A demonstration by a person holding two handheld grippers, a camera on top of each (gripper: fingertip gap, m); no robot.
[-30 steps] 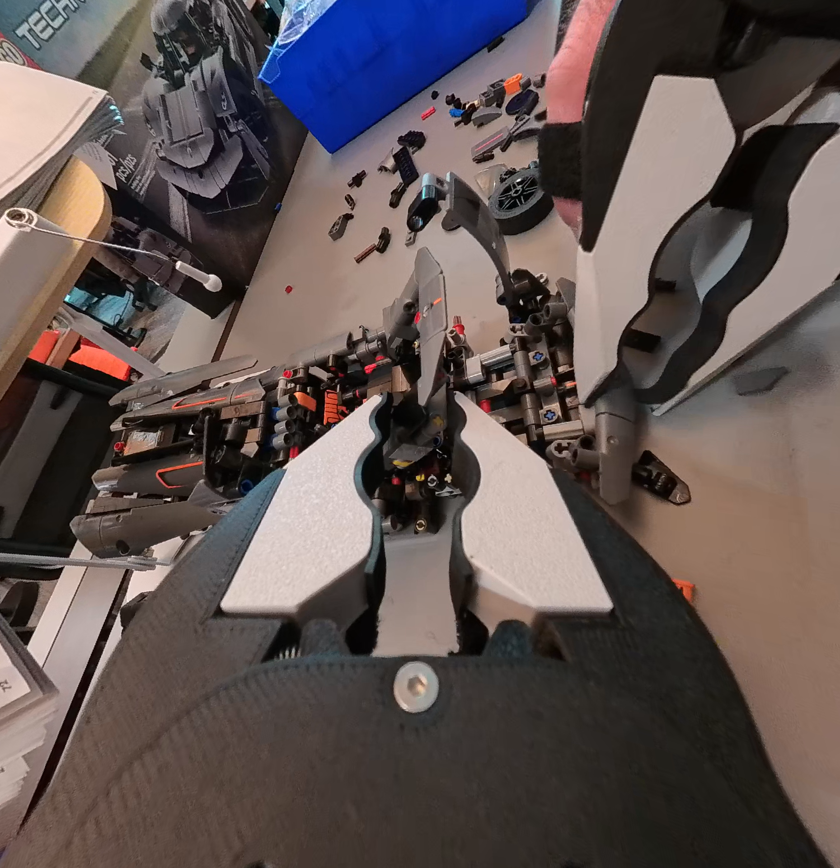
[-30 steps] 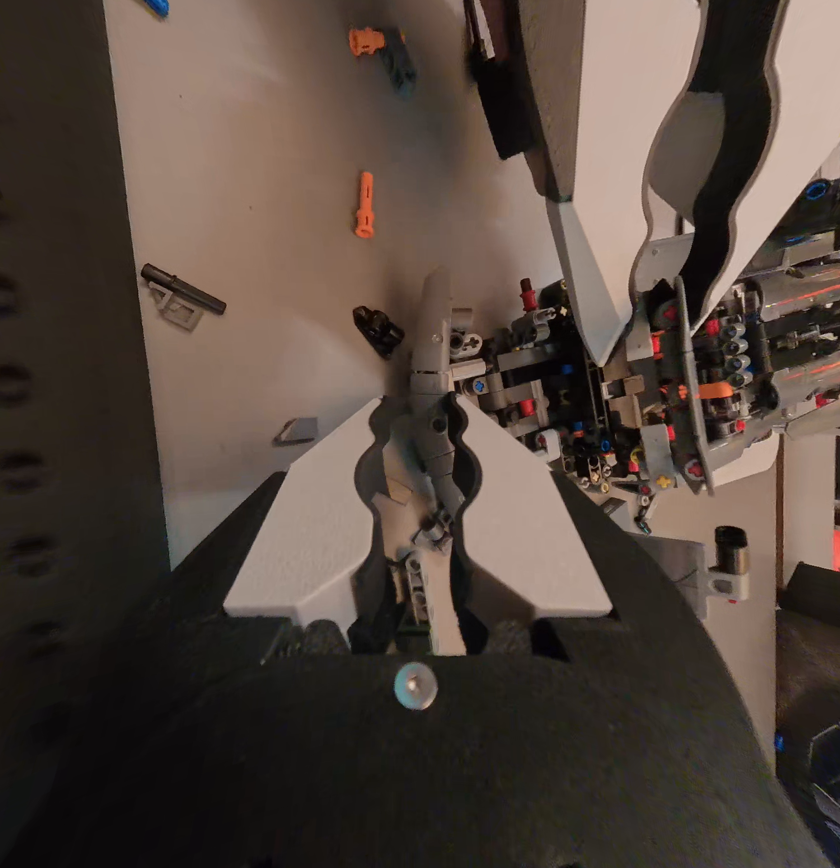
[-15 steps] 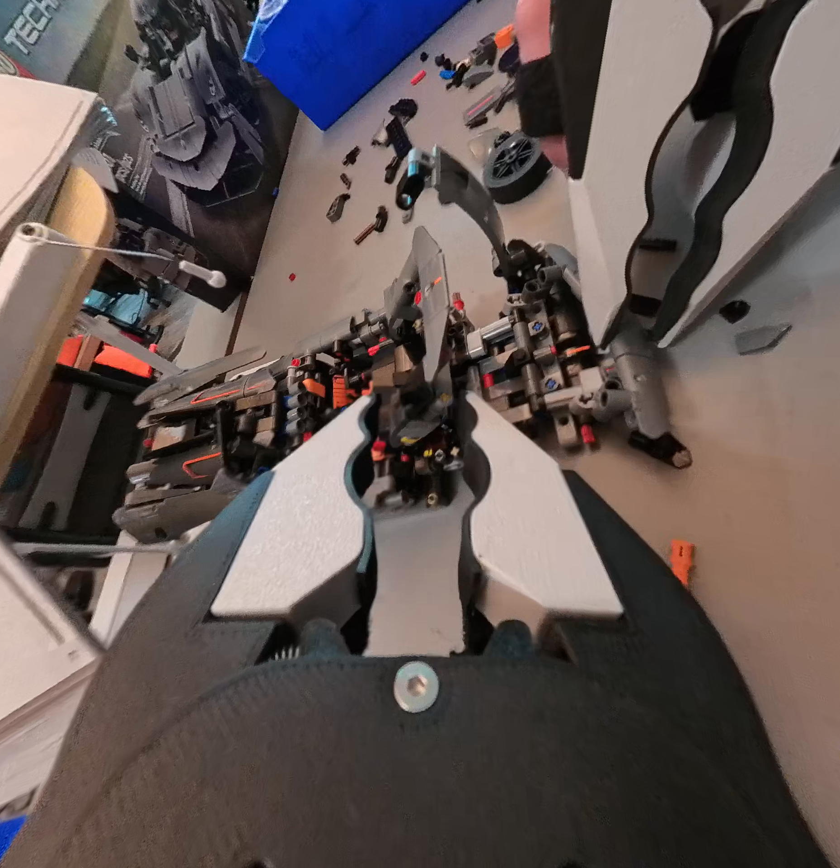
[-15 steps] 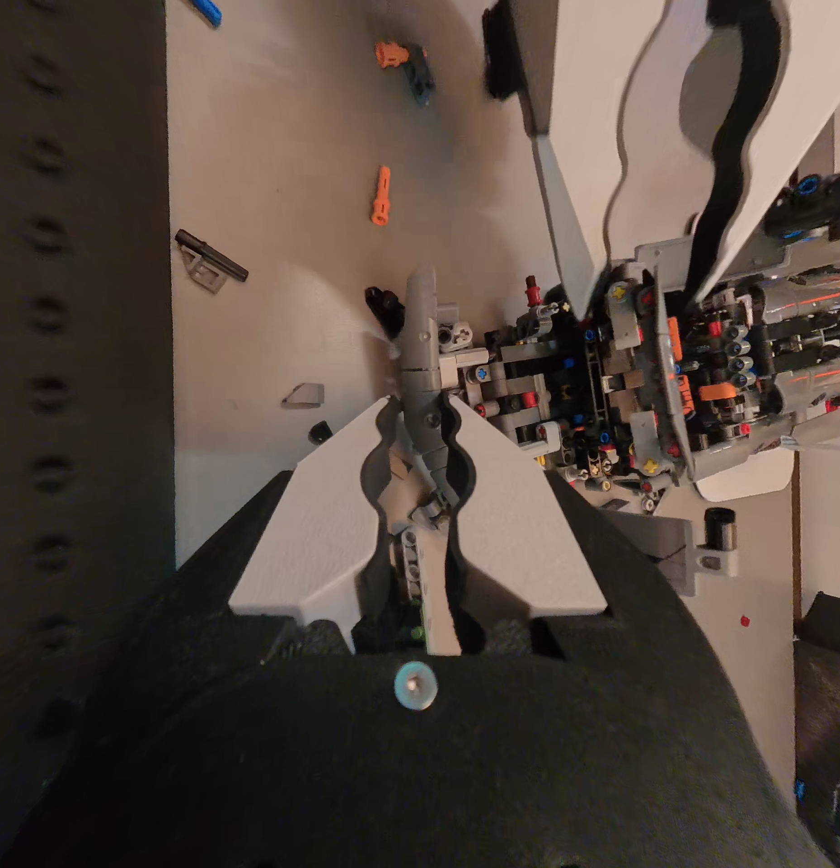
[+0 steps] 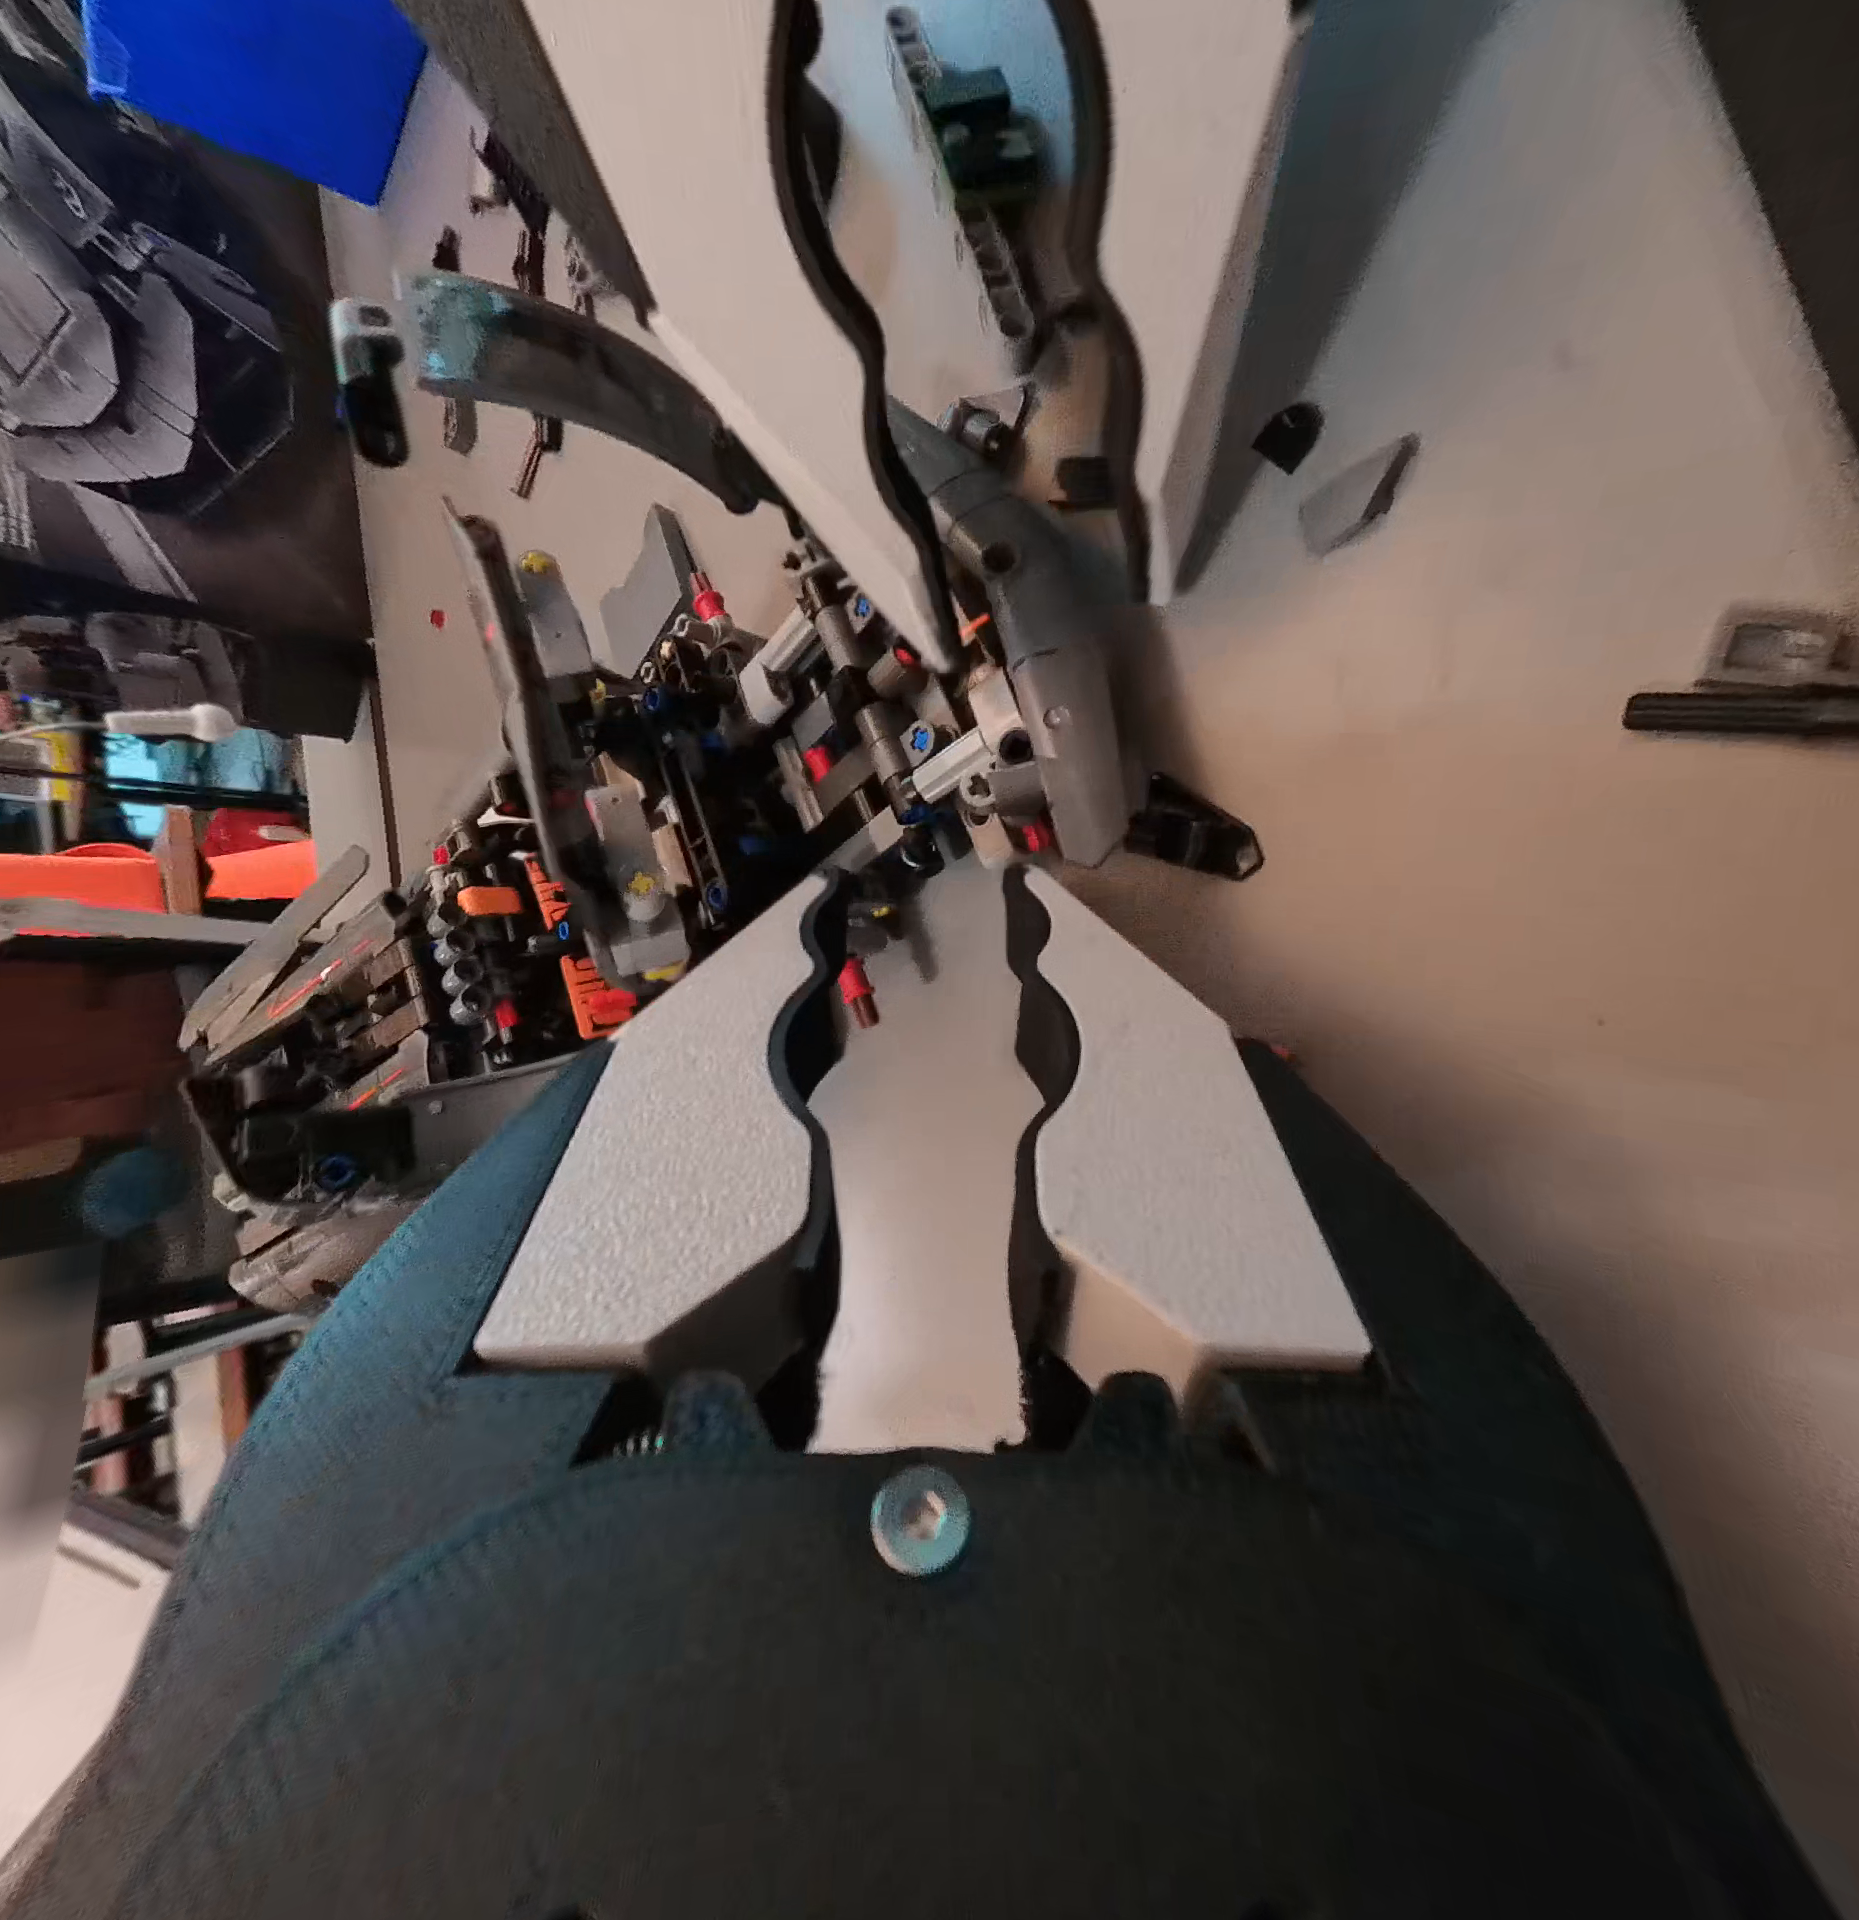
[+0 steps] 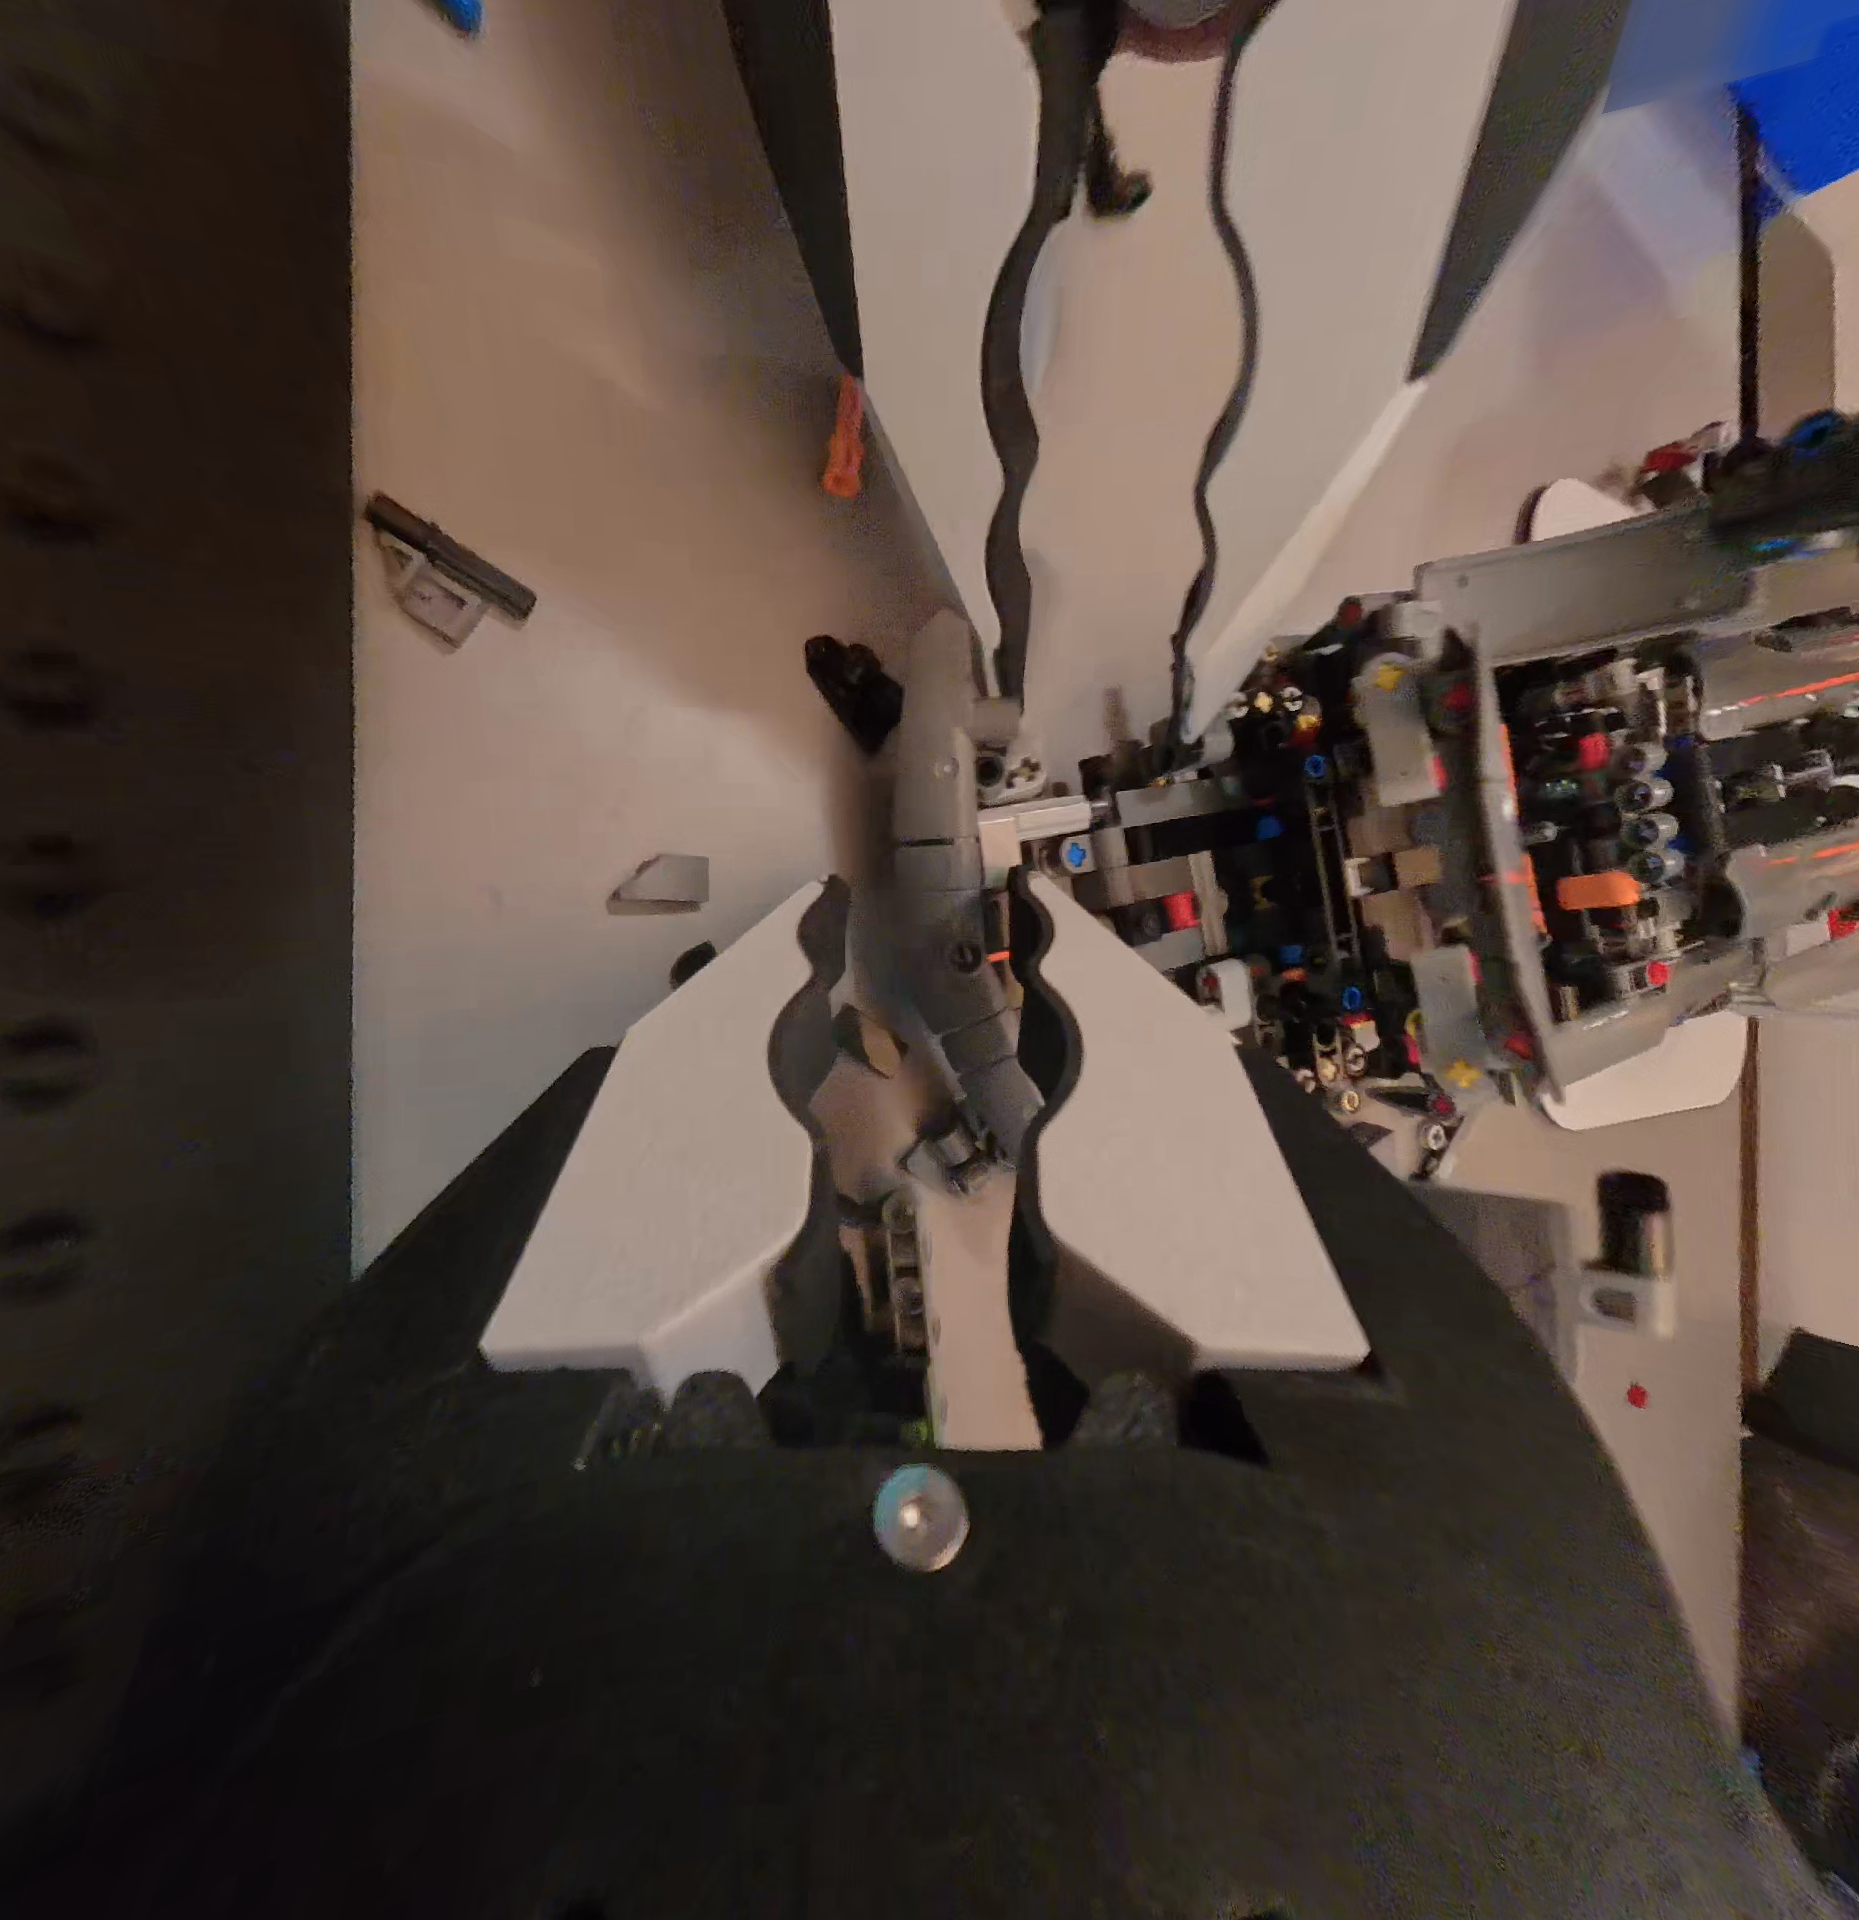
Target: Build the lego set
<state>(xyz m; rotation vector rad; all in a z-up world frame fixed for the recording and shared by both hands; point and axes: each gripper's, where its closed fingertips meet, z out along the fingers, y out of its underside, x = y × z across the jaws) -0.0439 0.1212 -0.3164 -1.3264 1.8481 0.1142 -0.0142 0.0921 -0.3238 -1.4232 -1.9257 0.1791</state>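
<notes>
1. Gripping a grey curved panel [image 6: 930, 935] at the near-left end of the lego model [image 6: 1424, 862], the right hand-held gripper [image 6: 925, 894] has its fingers pressed against that piece.
2. Facing it from the far side, the left hand-held gripper [image 5: 914, 883] has its fingers apart with nothing between them; their tips sit just beside the model's frame.
3. The model lies on the pale bench [image 6: 592, 312], stretching away to the right in the right wrist view.
4. Loose parts lie on the bench to the left: an orange pin [image 6: 844, 449], a black bar [image 6: 452, 566] and a small grey wedge [image 6: 663, 883].
5. A blue bin [image 5: 250, 83] sits at the far left in the left wrist view.
</notes>
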